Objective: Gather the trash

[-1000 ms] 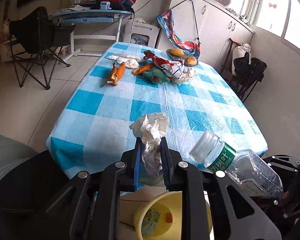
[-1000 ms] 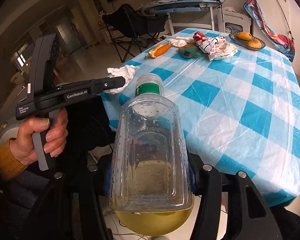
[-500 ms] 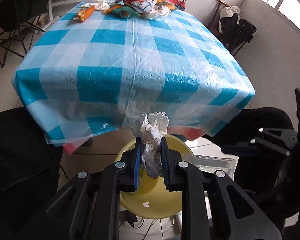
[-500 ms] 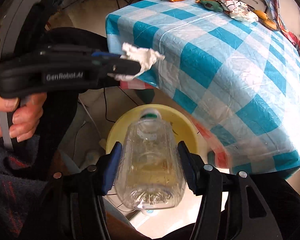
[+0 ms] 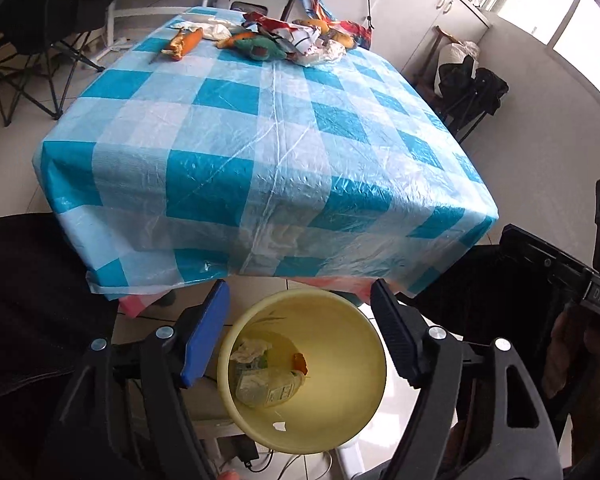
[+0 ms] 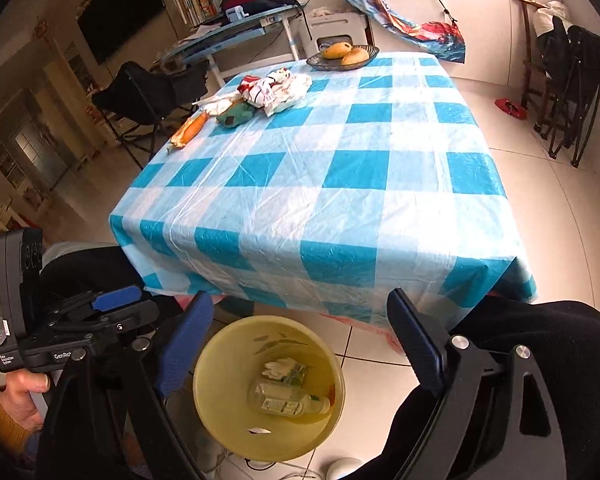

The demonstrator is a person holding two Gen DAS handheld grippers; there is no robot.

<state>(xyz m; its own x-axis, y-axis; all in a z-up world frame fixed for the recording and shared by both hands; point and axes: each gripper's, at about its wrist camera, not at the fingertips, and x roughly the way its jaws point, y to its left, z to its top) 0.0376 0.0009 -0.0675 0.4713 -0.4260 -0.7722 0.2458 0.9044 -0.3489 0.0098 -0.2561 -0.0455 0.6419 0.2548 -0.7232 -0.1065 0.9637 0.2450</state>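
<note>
A yellow bin stands on the floor under the near edge of the table. A crumpled tissue and a clear plastic bottle lie inside it. My left gripper hangs over the bin, its jaws opening with nothing between them. In the right wrist view my right gripper is also above the bin, jaws opening and empty, with the bottle and tissue below. More trash lies at the table's far end: an orange peel, a green scrap and a red-white wrapper.
A blue-and-white checked cloth covers the table. A dish of fruit sits at its far end. A black folding chair and a desk stand beyond. The person's dark-clothed legs flank the bin. Cables lie on the floor behind it.
Both grippers have opened. The tissue left the left jaws and the bottle left the right jaws; both now lie in the yellow bin. Both views tilted back up toward the table.
</note>
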